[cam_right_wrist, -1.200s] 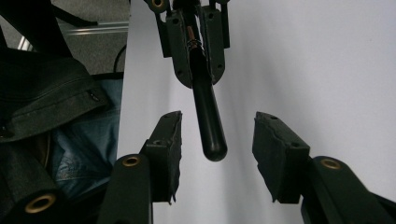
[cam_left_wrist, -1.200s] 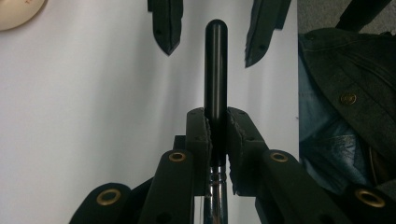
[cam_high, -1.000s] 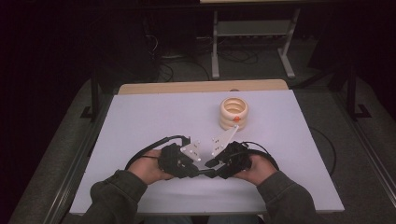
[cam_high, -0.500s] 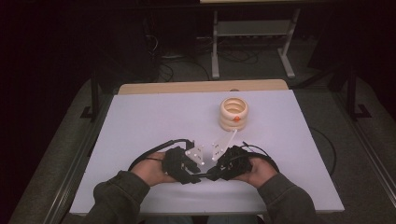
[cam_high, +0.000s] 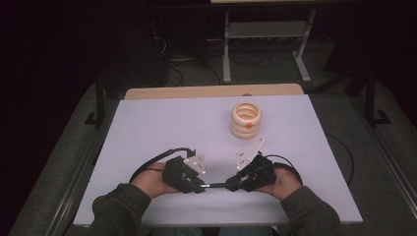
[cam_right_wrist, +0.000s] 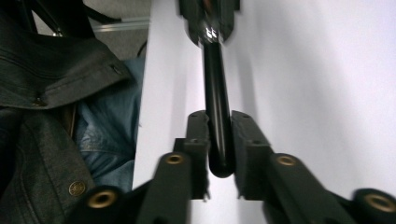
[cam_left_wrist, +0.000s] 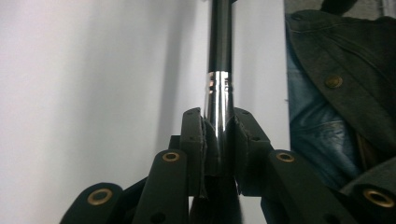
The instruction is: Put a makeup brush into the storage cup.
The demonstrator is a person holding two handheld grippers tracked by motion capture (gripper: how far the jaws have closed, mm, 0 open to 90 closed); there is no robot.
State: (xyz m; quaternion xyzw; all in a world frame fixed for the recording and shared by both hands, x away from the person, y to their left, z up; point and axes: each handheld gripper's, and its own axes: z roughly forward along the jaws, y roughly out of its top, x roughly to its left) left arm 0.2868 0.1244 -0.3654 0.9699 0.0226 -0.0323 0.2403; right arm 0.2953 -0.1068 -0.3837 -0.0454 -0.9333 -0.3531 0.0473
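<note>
The left gripper (cam_high: 196,183) and the right gripper (cam_high: 235,184) point at each other, and a thin black glossy rod (cam_high: 215,185) lies level between their fingertips. A stacked beige wooden ring tower (cam_high: 246,119) stands well beyond them on the white table (cam_high: 162,123).

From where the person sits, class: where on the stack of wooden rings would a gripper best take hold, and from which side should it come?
Probably best to grip the stack of wooden rings across its outer sides, at a middle ring, coming down from above. It stands upright on the white table with bare surface all around, so nothing blocks the jaws. The grooves between rings may help stop slipping. The top opening is another option, though its depth cannot be judged.
</note>
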